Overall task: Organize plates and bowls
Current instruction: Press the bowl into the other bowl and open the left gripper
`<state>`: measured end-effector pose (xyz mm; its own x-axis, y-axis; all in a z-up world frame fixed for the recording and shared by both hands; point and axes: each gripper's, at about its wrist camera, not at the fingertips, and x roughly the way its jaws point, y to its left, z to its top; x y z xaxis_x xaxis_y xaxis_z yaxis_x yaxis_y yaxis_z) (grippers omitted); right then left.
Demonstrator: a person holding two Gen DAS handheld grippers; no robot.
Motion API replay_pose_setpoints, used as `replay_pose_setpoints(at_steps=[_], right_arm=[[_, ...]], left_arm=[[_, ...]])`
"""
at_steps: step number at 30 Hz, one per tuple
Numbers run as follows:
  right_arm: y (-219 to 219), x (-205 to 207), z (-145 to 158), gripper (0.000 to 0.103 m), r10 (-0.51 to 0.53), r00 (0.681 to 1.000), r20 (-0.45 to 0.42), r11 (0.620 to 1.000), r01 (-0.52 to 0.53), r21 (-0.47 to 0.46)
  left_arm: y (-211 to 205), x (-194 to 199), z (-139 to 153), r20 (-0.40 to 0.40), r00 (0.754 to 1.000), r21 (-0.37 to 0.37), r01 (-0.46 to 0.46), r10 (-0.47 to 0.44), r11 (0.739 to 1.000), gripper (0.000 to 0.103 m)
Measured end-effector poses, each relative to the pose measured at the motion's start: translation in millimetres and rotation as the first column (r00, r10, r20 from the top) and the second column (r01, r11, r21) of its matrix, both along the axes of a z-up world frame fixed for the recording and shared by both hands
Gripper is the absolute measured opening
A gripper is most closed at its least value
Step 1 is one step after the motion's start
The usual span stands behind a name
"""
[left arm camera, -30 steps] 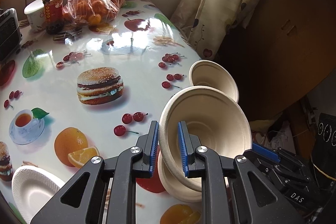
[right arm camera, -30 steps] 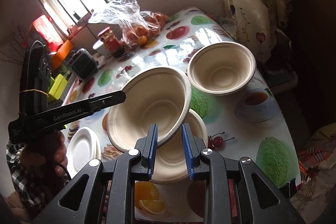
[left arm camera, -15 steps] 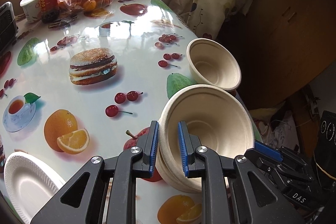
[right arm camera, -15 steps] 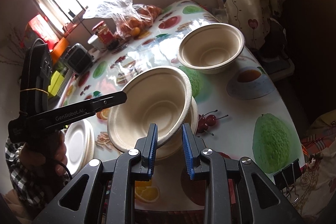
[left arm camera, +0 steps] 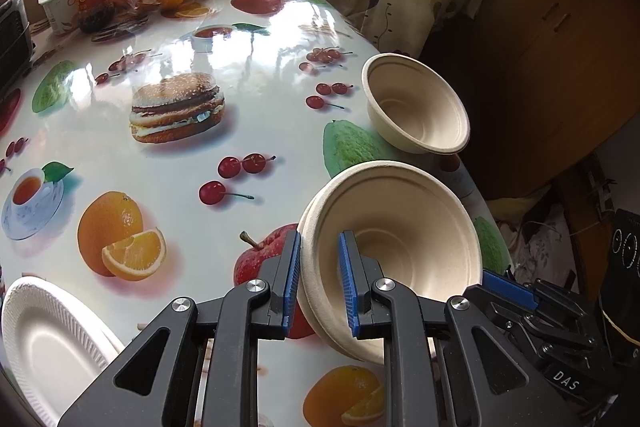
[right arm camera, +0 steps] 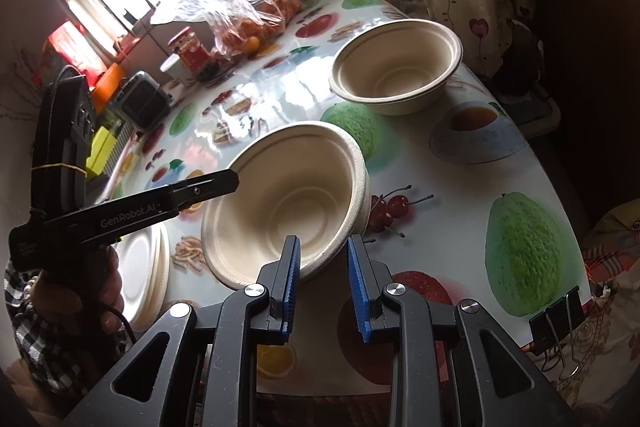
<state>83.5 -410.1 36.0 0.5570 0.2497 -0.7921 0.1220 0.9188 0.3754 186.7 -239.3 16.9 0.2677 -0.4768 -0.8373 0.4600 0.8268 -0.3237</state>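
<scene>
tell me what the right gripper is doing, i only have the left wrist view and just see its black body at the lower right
observer: the right gripper is shut on the near rim of the top bowl, one finger inside and one outside.
operator: is the white plate by my left finger a single one
observer: no, from the right wrist several rims show under it, so it tops a stack.
operator: anything near the right edge i can't see
observer: a black binder clip sits on the edge of the table, right of the right gripper.
</scene>
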Motion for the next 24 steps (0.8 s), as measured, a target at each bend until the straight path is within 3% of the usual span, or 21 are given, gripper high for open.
replay_pose_setpoints(at_steps=[24], right_arm=[[-0.2,0.9,-4.1,0.025,-0.004,1.0,-0.011,1.0,0.004,-0.011]], left_arm=[[0.7,3.1,-2.9,-0.014,1.0,0.0,0.002,-0.002,1.0,0.021]])
